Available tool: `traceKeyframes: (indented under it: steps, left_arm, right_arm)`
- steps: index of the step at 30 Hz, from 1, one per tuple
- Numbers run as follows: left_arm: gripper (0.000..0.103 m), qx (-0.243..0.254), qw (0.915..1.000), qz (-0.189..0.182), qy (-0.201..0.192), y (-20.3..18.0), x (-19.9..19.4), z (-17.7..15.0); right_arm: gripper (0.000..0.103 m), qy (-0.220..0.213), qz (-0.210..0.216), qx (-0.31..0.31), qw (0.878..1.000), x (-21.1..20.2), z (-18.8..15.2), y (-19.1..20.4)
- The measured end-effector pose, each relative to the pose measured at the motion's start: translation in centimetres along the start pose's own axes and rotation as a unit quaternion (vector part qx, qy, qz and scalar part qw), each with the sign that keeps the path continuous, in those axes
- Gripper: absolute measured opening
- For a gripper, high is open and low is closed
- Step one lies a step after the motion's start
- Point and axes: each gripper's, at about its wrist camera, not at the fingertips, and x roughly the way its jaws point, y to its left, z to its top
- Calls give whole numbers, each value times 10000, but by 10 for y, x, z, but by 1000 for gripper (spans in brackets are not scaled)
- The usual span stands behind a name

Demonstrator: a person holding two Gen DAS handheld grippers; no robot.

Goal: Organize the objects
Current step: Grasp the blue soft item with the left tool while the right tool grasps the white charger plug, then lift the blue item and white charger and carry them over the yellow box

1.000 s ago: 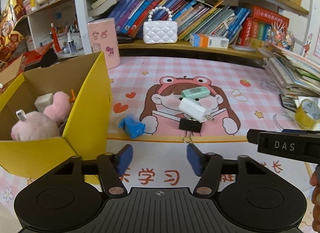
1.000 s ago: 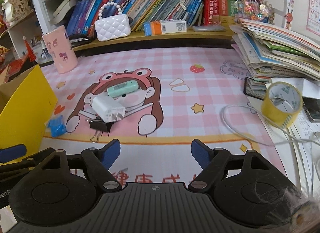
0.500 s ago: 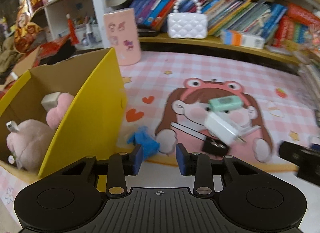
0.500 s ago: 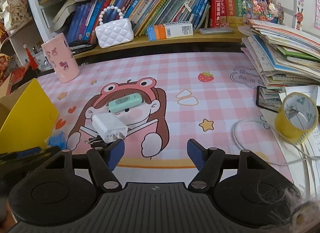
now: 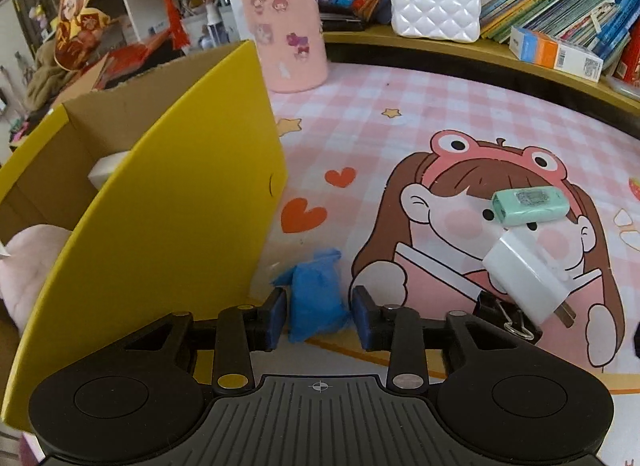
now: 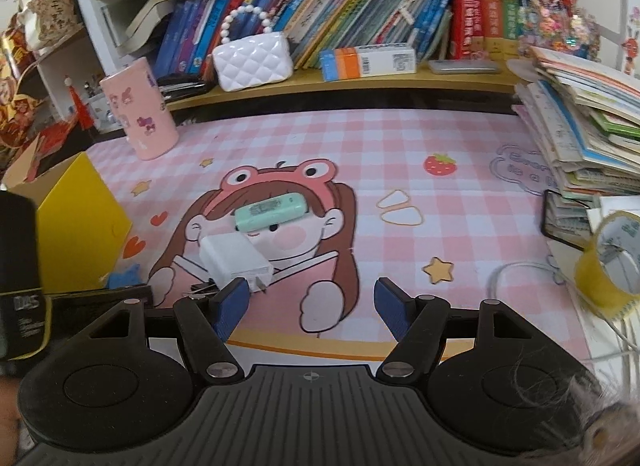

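A crumpled blue wrapper (image 5: 316, 298) lies on the pink mat beside the yellow cardboard box (image 5: 180, 225). My left gripper (image 5: 319, 318) straddles the wrapper; its jaws are closing, with thin gaps still showing at the pads. A white charger (image 5: 524, 278), a mint green device (image 5: 528, 205) and a black binder clip (image 5: 500, 314) lie to the right. My right gripper (image 6: 312, 306) hovers open over the mat with nothing between its fingers. The charger (image 6: 234, 260) sits just beyond its left fingertip, and the mint device (image 6: 270, 211) lies behind it.
The box holds a pink plush (image 5: 24, 266). A pink cup (image 6: 138, 117) stands at the back left and a white purse (image 6: 252, 61) on the shelf. At the right are a stack of books (image 6: 580, 125), a yellow tape roll (image 6: 608, 262), a phone (image 6: 560, 221) and a white cable (image 6: 520, 270).
My left gripper has moved left and down to the blue wrapper, and its jaws have narrowed around it. My right gripper has drifted forward toward the charger, still open.
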Motion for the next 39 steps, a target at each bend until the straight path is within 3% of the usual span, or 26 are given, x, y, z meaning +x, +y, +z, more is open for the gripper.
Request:
traceKeyframes:
  steps: [10, 13, 19, 20, 21, 28, 32, 39]
  left_arm:
    - [28, 105, 9964, -836, -119, 16, -43, -17]
    - [27, 275, 9944, -1010, -142, 22, -58, -28]
    - [27, 76, 9925, -1220, -69, 38, -68, -34]
    - [27, 40, 9924, -1225, -81, 40, -69, -34]
    - [27, 9, 9924, -1227, -93, 42, -71, -34]
    - [27, -66, 9912, -1313, -171, 51, -79, -37]
    - [26, 27, 9889, -1469, -207, 52, -87, -42]
    - [26, 350, 9829, -1768, -364, 53, -103, -52]
  right_arm:
    - [68, 231, 664, -43, 9975, 45, 21, 12]
    - [68, 394, 753, -171, 9962, 67, 26, 18]
    - [62, 659, 884, -646, 9918, 89, 22, 26]
    - [53, 595, 837, -863, 9910, 89, 19, 30]
    - [52, 542, 791, -1016, 9902, 88, 18, 32]
    - [51, 321, 623, -767, 9946, 73, 18, 29]
    - [51, 80, 557, -651, 9963, 43, 18, 31]
    - [51, 59, 277, -358, 9990, -3, 3, 34]
